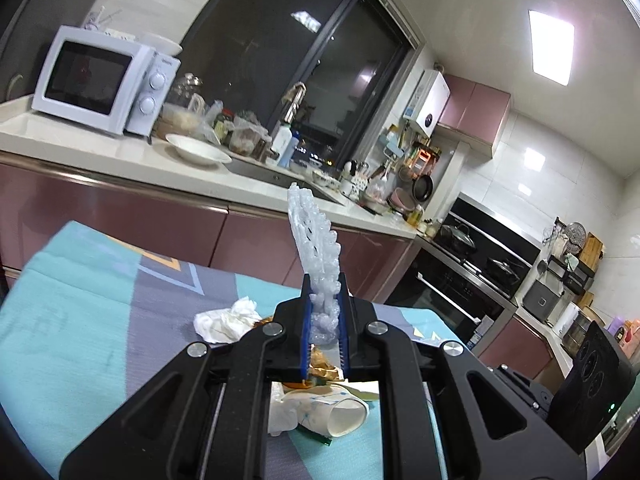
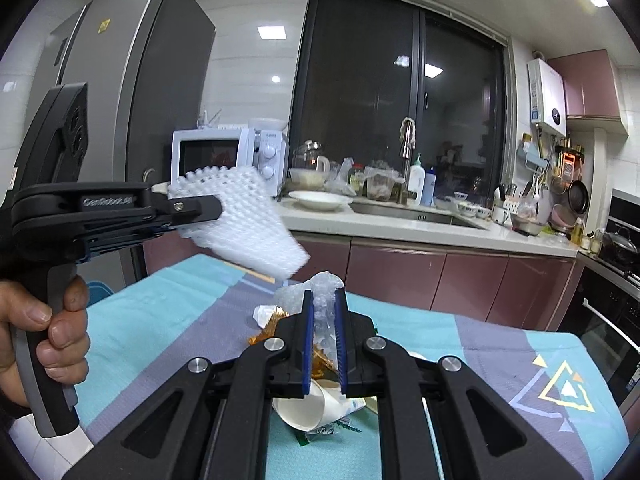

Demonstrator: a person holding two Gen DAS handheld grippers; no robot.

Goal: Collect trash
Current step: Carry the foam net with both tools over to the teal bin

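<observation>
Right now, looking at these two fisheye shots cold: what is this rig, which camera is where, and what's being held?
There is no robot. A person carries a hand-held gripper in each hand, with a fisheye camera on each looking along its two fingers.

The left wrist view shows the left hand-held gripper shut on a white foam net sleeve, seen edge-on.

The right wrist view shows the right hand-held gripper shut on a clear bubble wrap piece. The left one appears there from the side, with the person's hand on its handle.

Below lies a table with a blue-and-grey cloth. On it remain a paper cup, crumpled tissue and orange wrappers.
</observation>
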